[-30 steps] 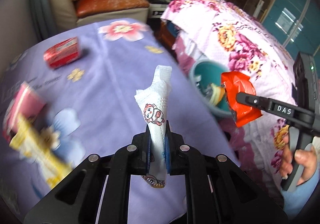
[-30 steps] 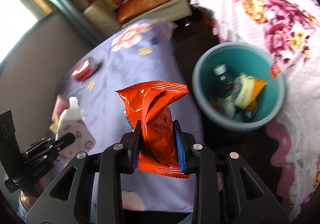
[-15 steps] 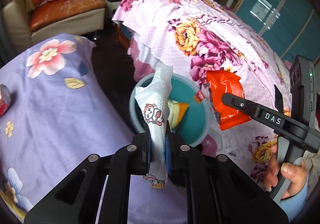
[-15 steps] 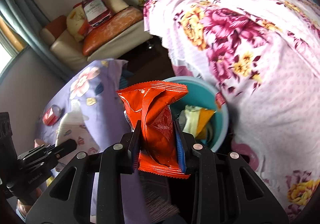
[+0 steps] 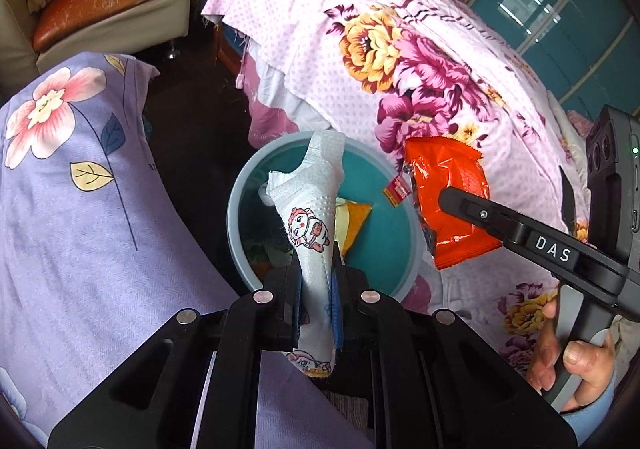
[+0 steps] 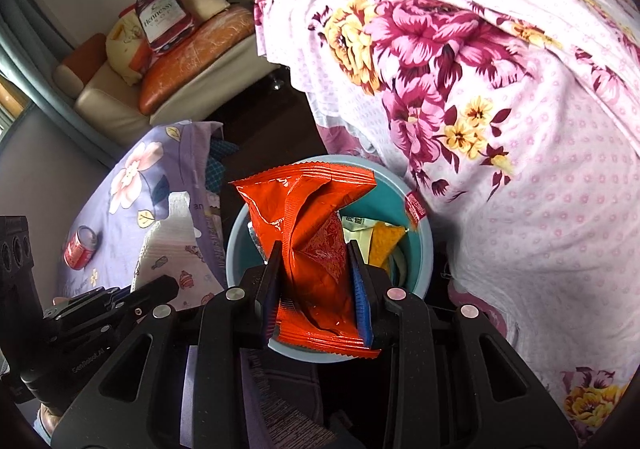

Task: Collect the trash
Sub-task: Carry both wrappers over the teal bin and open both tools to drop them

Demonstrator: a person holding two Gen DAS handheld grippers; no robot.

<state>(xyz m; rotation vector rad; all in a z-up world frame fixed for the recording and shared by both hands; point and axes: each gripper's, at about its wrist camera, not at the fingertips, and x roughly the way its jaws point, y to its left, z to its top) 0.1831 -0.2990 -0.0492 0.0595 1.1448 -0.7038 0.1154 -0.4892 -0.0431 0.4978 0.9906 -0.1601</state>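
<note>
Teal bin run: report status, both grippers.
Left gripper shut on white wrapper. Right gripper shut on red wrapper. Both over teal bin. Nothing blocking.

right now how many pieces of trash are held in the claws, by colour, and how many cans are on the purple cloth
red-orange wrapper, in the right claw: 1
white printed wrapper, in the left claw: 1
red can on the purple cloth: 1
total: 3

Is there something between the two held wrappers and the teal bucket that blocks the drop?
Nothing visible blocks it. The white wrapper in the left claw and the red wrapper in the right claw both hang above the open bucket.
</note>
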